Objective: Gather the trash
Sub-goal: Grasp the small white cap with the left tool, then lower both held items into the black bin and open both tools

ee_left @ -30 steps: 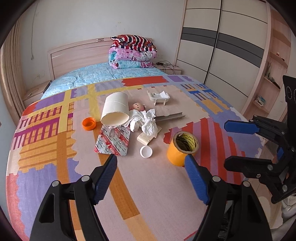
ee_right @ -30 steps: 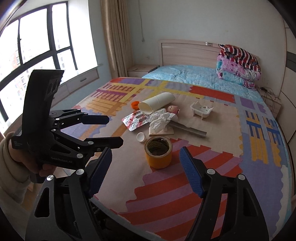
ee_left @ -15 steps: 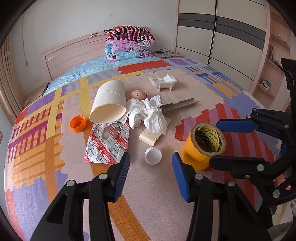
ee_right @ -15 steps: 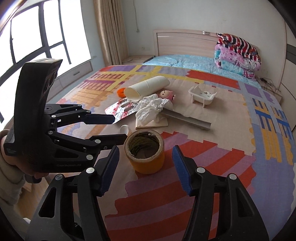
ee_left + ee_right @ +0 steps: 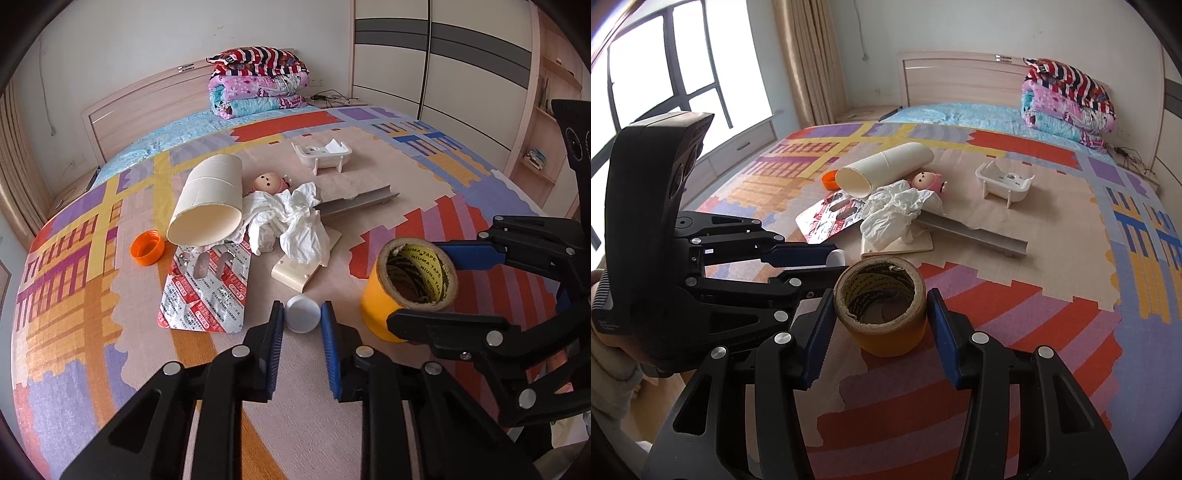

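Left gripper (image 5: 302,318), fingers narrowed onto the white cap (image 5: 303,313) beside the yellow tape roll (image 5: 408,284) on the bed, and right gripper (image 5: 881,318), fingers flanking that roll: each should squeeze squarely before lifting.

My right gripper (image 5: 881,321) sits low at six o'clock with its blue pads against both sides of a yellow tape roll (image 5: 882,308) standing on the patterned mat (image 5: 1052,332). At nine o'clock I see my left gripper (image 5: 834,260) reaching in, its pads around a small white cap (image 5: 837,257). Toward twelve o'clock lie a crumpled tissue (image 5: 894,210), a cardboard tube (image 5: 882,168), a doll (image 5: 925,181), a grey rail (image 5: 979,234) and a white plastic tray (image 5: 1004,182).
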A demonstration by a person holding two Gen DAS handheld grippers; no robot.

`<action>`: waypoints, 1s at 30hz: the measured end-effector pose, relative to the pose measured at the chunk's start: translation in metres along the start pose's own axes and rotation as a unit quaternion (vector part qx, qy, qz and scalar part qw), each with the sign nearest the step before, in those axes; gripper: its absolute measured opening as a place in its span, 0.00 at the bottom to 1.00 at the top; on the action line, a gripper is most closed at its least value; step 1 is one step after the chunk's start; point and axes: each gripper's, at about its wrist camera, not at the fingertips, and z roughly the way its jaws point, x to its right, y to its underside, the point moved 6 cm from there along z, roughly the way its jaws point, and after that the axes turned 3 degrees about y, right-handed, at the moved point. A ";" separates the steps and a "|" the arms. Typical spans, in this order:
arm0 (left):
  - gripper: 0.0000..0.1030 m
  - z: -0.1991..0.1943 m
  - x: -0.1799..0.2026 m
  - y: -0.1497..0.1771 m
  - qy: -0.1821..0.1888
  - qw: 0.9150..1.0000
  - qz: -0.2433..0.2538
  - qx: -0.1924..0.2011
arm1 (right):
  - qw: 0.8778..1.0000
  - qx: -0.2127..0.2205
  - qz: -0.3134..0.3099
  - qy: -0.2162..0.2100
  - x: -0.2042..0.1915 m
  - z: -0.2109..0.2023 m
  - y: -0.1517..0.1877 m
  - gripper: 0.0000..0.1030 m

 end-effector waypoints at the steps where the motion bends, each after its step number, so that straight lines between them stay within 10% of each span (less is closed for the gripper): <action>1: 0.19 0.000 0.001 0.000 0.000 1.000 0.004 0.000 | 1.000 0.000 0.001 0.002 0.000 -0.001 0.000 0.48; 30: 0.19 -0.120 0.056 0.051 0.022 0.998 -0.001 0.062 | 0.999 0.031 -0.023 -0.002 -0.040 -0.100 0.046 0.47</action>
